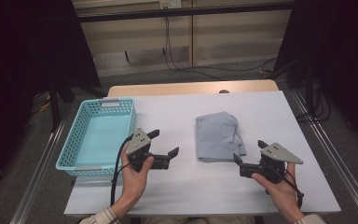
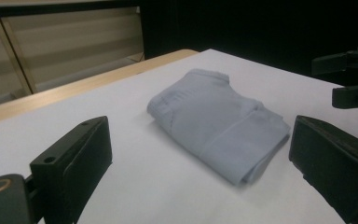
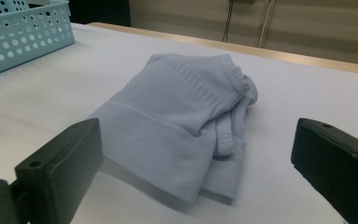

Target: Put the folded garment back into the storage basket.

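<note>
A folded pale blue-grey garment [image 1: 218,136] lies flat in the middle of the white table [image 1: 168,196]. My left gripper [image 1: 164,143] hovers to its left, jaws wide apart with nothing between them, pointing at the garment [image 2: 216,122]. To the garment's lower right, my right gripper [image 1: 250,151] is open too, with nothing held, and faces the ribbed fabric [image 3: 182,119]. Both are held by hands coming from the near edge. The right gripper's jaws [image 2: 354,77] appear far right in the left gripper view.
A light blue perforated basket [image 1: 97,135] stands at the table's left edge, nothing in it; its corner [image 3: 23,28] appears in the right gripper view. A wooden strip [image 1: 191,87] runs along the far edge. Cables hang on the wall behind.
</note>
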`<state>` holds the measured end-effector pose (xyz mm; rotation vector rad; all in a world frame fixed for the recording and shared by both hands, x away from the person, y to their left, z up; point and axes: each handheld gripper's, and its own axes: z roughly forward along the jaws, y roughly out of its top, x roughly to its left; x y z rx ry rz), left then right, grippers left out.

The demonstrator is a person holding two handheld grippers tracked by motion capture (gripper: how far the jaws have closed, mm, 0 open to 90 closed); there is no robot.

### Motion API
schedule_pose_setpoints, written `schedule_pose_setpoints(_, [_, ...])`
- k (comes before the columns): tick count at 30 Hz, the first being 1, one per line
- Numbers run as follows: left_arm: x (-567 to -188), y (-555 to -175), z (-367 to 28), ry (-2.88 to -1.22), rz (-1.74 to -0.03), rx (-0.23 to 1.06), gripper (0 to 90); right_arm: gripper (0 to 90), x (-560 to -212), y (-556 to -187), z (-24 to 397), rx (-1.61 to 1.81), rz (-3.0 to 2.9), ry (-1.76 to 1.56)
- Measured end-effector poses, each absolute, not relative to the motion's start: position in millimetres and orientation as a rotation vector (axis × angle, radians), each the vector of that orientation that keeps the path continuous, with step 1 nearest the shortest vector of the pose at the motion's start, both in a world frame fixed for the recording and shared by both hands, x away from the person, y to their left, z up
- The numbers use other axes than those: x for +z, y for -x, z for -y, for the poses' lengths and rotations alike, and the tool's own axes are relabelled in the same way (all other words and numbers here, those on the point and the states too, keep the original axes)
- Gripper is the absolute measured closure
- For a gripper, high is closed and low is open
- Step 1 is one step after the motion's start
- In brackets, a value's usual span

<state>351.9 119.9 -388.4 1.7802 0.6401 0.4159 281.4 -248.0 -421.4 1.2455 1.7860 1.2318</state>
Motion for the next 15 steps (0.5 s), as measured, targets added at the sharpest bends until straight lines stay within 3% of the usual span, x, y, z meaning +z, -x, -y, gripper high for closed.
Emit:
schedule_pose_setpoints(8, [-389,-378,-97,-1.800,-0.606,0.371,5.7,1.7,-414,-288,255,1.244,-1.780,-1.295])
schedule_pose_setpoints(11, [-391,-387,-88,-1.804,-0.665,0.274,4.9,2.6,-412,-292,256,1.217,-1.782,-1.290])
schedule_pose_setpoints(15, [-392,-398,-73,-1.830,-0.612,0.307,4.6,2.9,-411,-296,254,1.218,-1.794,-1.301])
